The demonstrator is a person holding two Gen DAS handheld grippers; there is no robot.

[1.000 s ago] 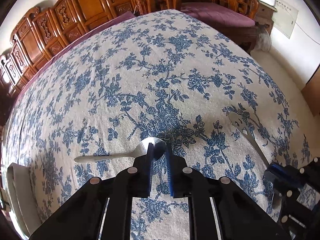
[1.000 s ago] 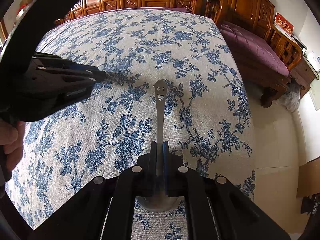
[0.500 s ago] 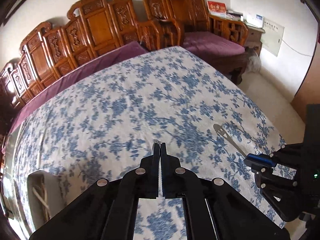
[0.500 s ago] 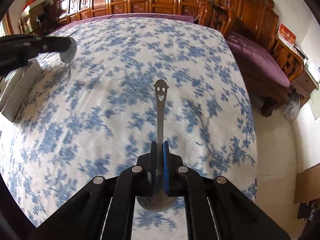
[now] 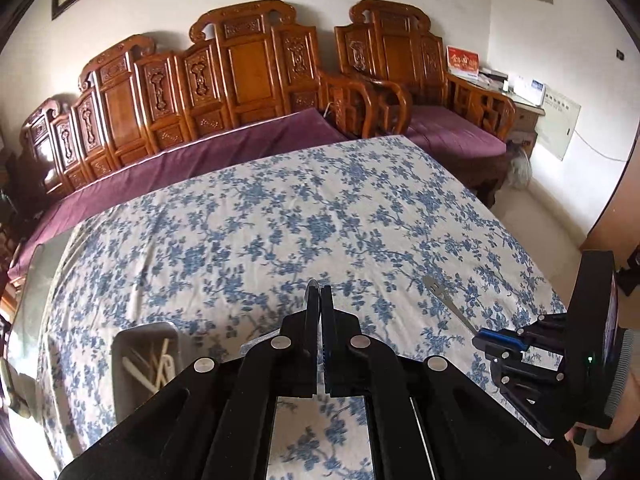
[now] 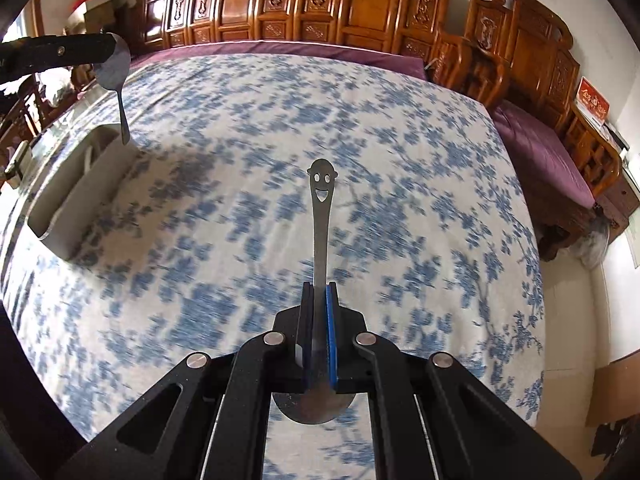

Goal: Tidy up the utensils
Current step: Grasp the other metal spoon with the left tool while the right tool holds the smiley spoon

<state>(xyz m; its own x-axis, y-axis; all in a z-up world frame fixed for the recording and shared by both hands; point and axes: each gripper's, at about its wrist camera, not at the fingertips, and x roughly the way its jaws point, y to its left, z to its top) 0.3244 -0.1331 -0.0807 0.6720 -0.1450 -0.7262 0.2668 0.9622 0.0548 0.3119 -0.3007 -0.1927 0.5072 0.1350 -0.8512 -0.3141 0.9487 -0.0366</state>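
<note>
Here, the right tool (image 6: 319,300) is clamping a smiley-handled spoon (image 6: 320,216) at frame centre above the floral-clothed counter (image 6: 240,160), while the left tool (image 5: 319,300) is gripping a plain spoon (image 6: 116,68) upper left, over the utensil tray (image 6: 76,200).

Daylit, bright; fisheye-bent edges; right view motion-blurred.

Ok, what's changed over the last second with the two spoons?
The left tool closed on the plain spoon by its bowl and lifted it off the tablecloth; the handle now hangs down above the grey tray. The right tool also rose, clamping the smiley-handled spoon as before. The tray stayed put.
</note>
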